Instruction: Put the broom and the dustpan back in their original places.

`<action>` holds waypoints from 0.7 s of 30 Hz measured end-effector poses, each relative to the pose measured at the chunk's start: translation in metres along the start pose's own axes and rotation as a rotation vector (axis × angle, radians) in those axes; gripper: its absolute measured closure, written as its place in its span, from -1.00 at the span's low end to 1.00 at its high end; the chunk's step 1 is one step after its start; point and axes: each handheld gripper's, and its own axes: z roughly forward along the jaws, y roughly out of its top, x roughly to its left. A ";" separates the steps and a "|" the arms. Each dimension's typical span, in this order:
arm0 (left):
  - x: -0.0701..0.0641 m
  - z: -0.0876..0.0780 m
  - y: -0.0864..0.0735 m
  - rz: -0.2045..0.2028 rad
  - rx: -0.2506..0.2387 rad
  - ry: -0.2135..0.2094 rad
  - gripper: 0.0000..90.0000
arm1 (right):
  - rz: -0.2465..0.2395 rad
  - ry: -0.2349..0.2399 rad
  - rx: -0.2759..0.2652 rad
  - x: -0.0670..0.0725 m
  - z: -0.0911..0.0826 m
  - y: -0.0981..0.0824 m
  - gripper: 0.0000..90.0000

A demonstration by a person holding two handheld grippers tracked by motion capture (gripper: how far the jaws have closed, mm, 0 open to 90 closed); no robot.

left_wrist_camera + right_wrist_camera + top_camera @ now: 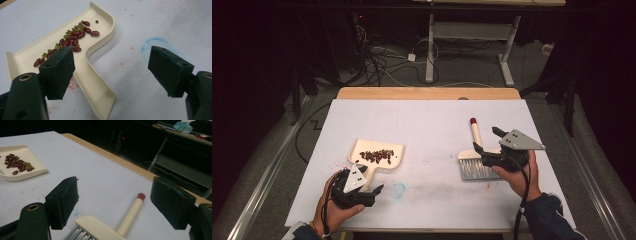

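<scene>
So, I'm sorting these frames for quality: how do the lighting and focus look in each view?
High view: the white table sheet is lit while the room around it falls to near black, the picture soft. Left gripper view: dustpan and beans sharp, jaws throwing soft shadows. Right gripper view: brush clear, background dark and dim.

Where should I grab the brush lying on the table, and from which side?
Probably grip the brush by its round handle, coming down from above with the right gripper, jaws on either side. It lies flat, handle pointing away, slim enough for the open jaws; the bristle head is wider.
</scene>
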 end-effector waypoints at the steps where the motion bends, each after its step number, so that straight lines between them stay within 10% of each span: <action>1: 0.000 0.001 0.000 0.002 0.000 -0.001 -0.54 | -0.005 0.003 0.001 0.001 -0.002 -0.002 -0.48; 21: 0.000 0.006 0.005 0.013 -0.003 -0.011 -0.54 | -0.029 -0.029 0.041 0.005 -0.026 -0.046 -0.47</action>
